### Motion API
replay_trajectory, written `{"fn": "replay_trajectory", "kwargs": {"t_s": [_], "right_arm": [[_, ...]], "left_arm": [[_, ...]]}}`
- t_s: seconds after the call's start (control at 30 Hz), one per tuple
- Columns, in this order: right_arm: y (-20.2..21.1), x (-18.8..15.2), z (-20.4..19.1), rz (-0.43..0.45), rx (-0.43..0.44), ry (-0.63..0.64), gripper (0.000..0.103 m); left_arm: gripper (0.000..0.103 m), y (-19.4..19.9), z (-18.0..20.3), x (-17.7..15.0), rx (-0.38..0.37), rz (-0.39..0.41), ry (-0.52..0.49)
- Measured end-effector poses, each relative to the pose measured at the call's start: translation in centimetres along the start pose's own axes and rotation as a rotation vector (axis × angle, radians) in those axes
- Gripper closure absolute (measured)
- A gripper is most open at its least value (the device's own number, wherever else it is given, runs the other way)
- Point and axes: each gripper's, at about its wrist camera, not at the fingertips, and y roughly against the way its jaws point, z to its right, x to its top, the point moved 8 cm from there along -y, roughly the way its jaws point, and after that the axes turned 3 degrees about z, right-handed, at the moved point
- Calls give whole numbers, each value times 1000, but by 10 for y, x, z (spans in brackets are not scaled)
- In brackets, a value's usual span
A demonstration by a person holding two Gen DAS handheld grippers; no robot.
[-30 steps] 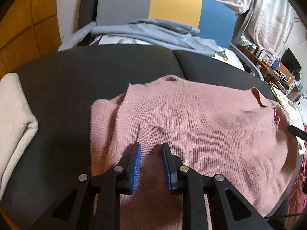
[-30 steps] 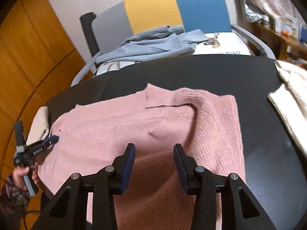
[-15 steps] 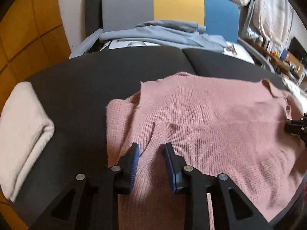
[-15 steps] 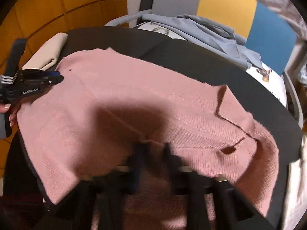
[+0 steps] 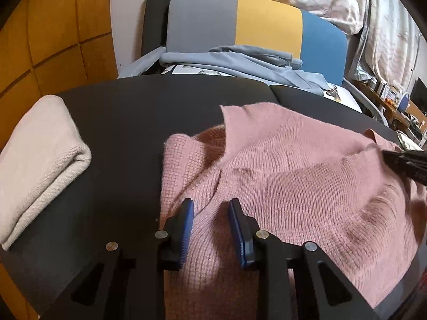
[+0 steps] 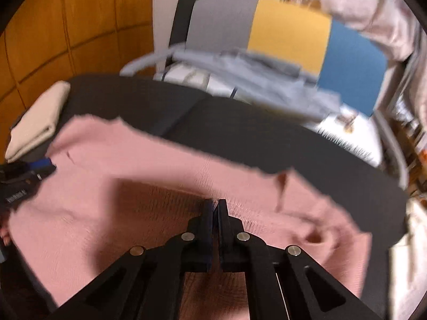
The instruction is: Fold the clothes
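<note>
A pink knitted sweater point(image 5: 293, 186) lies spread on the black table point(image 5: 128, 122). My left gripper point(image 5: 212, 213) stands open low over the sweater's left part, and knit fabric lies between its blue pads point(image 5: 188, 218). In the right wrist view, which is blurred, my right gripper point(image 6: 215, 205) is shut on a fold of the pink sweater point(image 6: 120, 165) and holds it raised off the table. The same right gripper point(image 5: 403, 160) shows at the right edge of the left wrist view, with the sweater's edge pulled up to it. The left gripper point(image 6: 29, 170) sits at that view's left edge.
A folded beige cloth point(image 5: 40, 157) lies on the table's left side, also seen from the right wrist as the beige cloth point(image 6: 37, 122). Behind the table stands a chair point(image 5: 240, 24) with a grey, yellow and blue back, and a grey-blue garment point(image 5: 240, 61) is heaped on it.
The right gripper has gone from open to shut on the sweater and drawn the fabric up. The left gripper has stayed open and slid towards the sweater's left edge.
</note>
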Motion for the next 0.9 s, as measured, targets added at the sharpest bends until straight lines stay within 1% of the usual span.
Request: {"fn": "replay_trajectory", "kwargs": {"t_s": [0.03, 0.1, 0.13, 0.17, 0.2, 0.23, 0.3, 0.33, 0.37, 0.4, 0.43, 0.47, 0.5, 0.53, 0.57, 0.6, 0.63, 0.67, 0.7, 0.77, 0.83, 0.9], "right_arm": [[-6, -3, 2, -11, 13, -20, 100], [9, 6, 7, 33, 53, -98, 100], [20, 12, 10, 62, 75, -141, 100], [33, 21, 10, 103, 87, -157, 100], [48, 31, 8, 153, 90, -150, 100], [52, 37, 6, 169, 81, -132, 100], [40, 42, 3, 148, 43, -77, 100], [27, 40, 4, 116, 39, -69, 99], [6, 32, 7, 53, 58, -81, 99], [-14, 21, 8, -16, 76, -91, 99], [-28, 12, 9, -59, 75, -94, 98], [-29, 11, 10, -51, 64, -89, 95], [-19, 14, 11, -21, 37, -78, 88], [-8, 17, 13, 6, 1, -70, 71], [8, 21, 14, 57, -21, -71, 63], [29, 26, 13, 126, -35, -75, 59], [45, 28, 11, 174, -31, -76, 59], [57, 27, 6, 198, -8, -73, 59], [61, 25, -1, 197, 18, -68, 59], [54, 18, -17, 163, 67, -58, 61], [47, 11, -32, 129, 117, -49, 64], [41, 4, -48, 95, 166, -39, 64]], "left_arm": [[75, 1, -2, 0, 5, 4, -2], [75, 4, -10, 3, 52, 22, 0], [75, 1, -17, 2, 56, 12, 33], [75, -2, -25, 0, 59, 2, 67], [72, -6, -33, -1, 62, -8, 101], [71, -9, -41, -2, 65, -18, 135], [71, -12, -51, -5, -2, -28, 263], [71, -12, -55, -6, -30, -34, 316], [71, -12, -59, -7, -59, -41, 368], [71, -11, -60, -8, -71, -40, 384], [71, -7, -60, -9, -75, -32, 384], [72, -3, -61, -9, -79, -25, 383], [72, 3, -60, -8, -65, -6, 361], [72, 11, -61, -7, -42, 22, 344], [73, 19, -62, -6, -19, 51, 328], [74, 25, -61, -5, -19, 75, 329], [74, 31, -60, -4, -20, 98, 331], [74, 35, -59, -4, -34, 109, 340], [74, 38, -58, -7, -53, 113, 352], [74, 44, -56, -17, -93, 120, 365], [74, 50, -52, -31, -123, 121, 357], [74, 57, -48, -47, -148, 114, 343]]}}
